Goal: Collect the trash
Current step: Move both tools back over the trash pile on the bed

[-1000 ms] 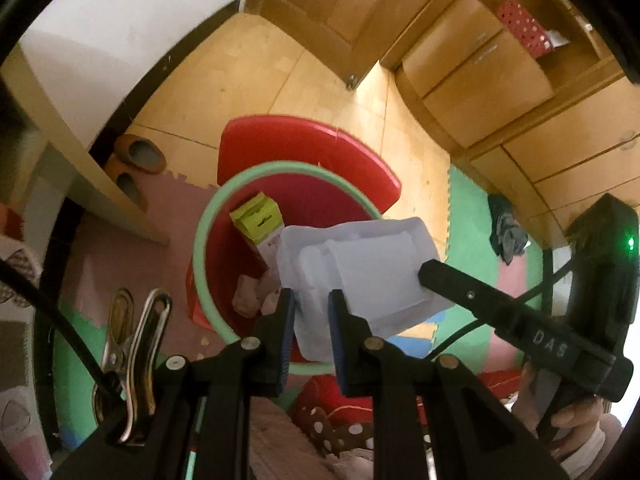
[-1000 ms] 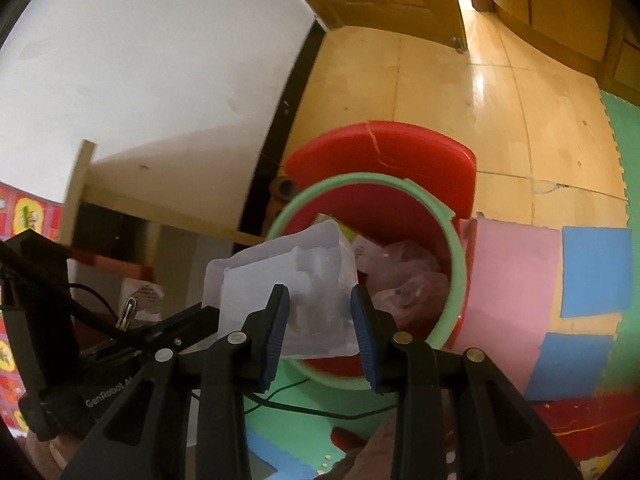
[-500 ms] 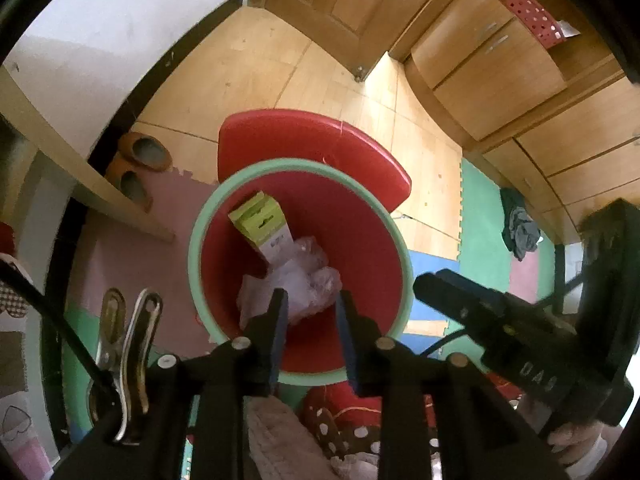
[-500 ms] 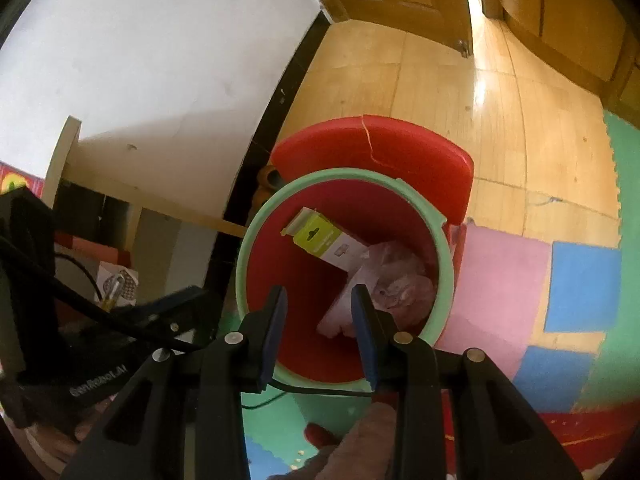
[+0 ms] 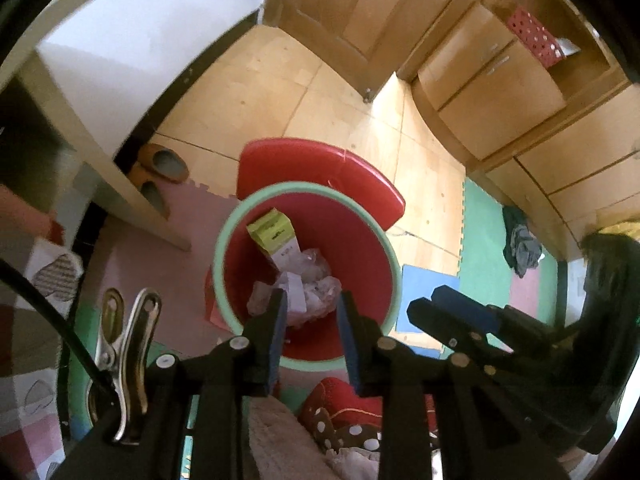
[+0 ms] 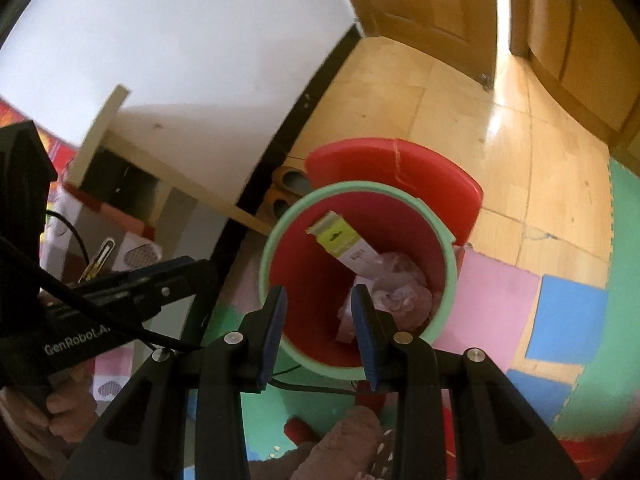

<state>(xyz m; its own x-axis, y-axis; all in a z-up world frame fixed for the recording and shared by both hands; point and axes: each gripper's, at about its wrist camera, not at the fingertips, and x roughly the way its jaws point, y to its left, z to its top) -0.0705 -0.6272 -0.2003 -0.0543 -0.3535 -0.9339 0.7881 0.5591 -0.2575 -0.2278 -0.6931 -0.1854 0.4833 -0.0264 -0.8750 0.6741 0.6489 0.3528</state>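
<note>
- The left wrist view looks steeply down along its own fingers [image 5: 276, 320] from above the red bin [image 5: 308, 208], which sits near, at frame centre.
- The right wrist view looks down along its fingers [image 6: 362, 320] at the same bin [image 6: 360, 196], slightly right of centre.
- Both share the bin, the yellow-green box [image 5: 274, 234] inside it, the wooden floor [image 5: 256, 96] and the foam mats [image 6: 568, 316].
- Each view catches the other gripper: right gripper [image 5: 452, 308] at lower right, left gripper [image 6: 188, 268] at left.
</note>
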